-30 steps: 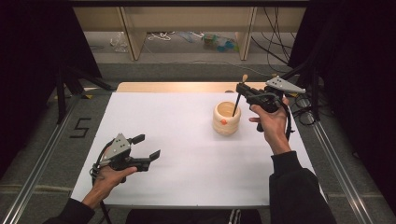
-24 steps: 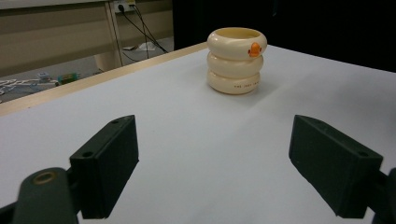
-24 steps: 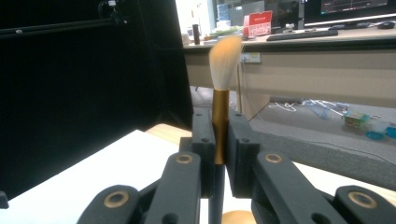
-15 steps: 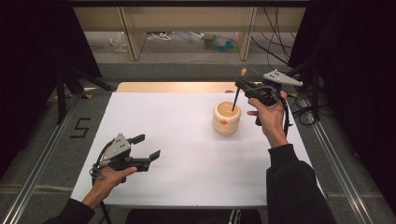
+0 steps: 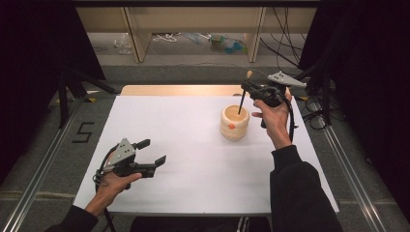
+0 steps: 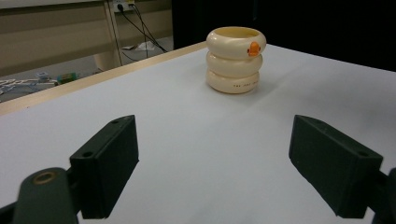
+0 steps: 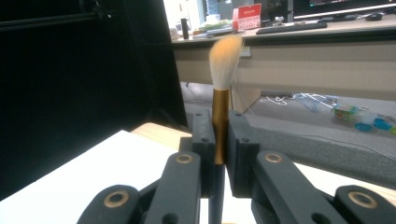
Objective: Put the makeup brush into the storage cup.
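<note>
The right gripper (image 5: 252, 90) was clenched on a makeup brush (image 7: 221, 112), its two fingers (image 7: 203, 140) pinching the gold ferrule just under the pale bristles. Gripped there, bristles up, the brush's dark handle hung down and slanting, free to lead the way, and in the high view its lower end was already inside the mouth of the cream ringed holder (image 5: 234, 123). I took that as the reason for the high grip: the thin handle goes into the opening first, and the soft head stays clean and clear of the rim.

The holder stood upright on the white desk (image 5: 193, 145), toward the far right corner, a small orange mark on its upper ring facing the near edge. Its wide, open top (three stacked rings, by the look of it) left fair room around the handle, so the brush did not need to be dead centre.

The left gripper (image 5: 152, 152) rested low near the near left corner, well apart from the holder, its fingers (image 6: 105, 163) released and spread wide with nothing between them. It seemed simply parked out of the way, though pointed toward the holder, perhaps ready to steady it if the brush nudged it.
</note>
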`<state>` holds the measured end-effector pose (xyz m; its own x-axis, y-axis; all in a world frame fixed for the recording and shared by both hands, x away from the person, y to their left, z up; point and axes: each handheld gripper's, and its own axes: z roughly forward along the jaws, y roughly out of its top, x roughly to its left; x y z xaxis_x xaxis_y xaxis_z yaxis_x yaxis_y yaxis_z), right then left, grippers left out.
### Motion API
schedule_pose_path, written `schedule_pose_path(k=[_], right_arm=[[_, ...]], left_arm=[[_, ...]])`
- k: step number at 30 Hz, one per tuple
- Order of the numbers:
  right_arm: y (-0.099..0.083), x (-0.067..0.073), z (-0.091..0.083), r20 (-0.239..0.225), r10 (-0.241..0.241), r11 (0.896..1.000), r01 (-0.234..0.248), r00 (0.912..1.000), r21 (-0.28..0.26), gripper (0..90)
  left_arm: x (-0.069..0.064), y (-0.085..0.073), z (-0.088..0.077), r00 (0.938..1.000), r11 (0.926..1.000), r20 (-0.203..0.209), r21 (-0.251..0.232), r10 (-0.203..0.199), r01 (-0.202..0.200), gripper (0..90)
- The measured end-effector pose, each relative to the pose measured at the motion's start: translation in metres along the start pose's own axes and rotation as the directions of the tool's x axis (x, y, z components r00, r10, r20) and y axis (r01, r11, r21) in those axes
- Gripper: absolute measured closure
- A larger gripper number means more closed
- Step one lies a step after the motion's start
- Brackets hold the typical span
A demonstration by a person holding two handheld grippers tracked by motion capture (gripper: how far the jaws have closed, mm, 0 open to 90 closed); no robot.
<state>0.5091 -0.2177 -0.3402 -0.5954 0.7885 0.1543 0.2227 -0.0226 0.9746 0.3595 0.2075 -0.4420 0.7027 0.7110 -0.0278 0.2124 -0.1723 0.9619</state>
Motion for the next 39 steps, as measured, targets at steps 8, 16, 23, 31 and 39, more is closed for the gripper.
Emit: schedule_pose_path(k=[8,16,23,31,39], right_arm=[[-0.005,-0.002,0.011,0.023,-0.001,1.000,0.000,0.9997,0.026,83.6],[-0.009,-0.004,0.015,0.025,0.007,0.999,-0.008,0.9997,0.031,83.6],[-0.012,-0.003,0.021,0.027,0.004,0.999,-0.005,0.9996,0.051,83.6],[-0.016,-0.003,0.027,0.030,0.009,0.997,-0.011,0.9995,0.078,83.6],[-0.020,-0.004,0.029,0.041,-0.001,0.995,-0.003,0.9991,0.102,83.6]], left_arm=[[0.000,0.000,0.000,1.0000,1.0000,0.000,0.001,0.002,-0.002,15.6],[0.000,0.000,0.000,1.0000,1.0000,0.000,-0.001,0.000,0.000,15.6],[0.000,0.000,0.000,1.0000,1.0000,0.001,0.000,0.001,-0.001,15.6],[0.000,0.000,0.000,1.0000,1.0000,0.002,-0.004,0.001,-0.001,15.6],[0.000,0.000,0.000,1.0000,1.0000,0.005,-0.005,-0.001,0.001,15.6]])
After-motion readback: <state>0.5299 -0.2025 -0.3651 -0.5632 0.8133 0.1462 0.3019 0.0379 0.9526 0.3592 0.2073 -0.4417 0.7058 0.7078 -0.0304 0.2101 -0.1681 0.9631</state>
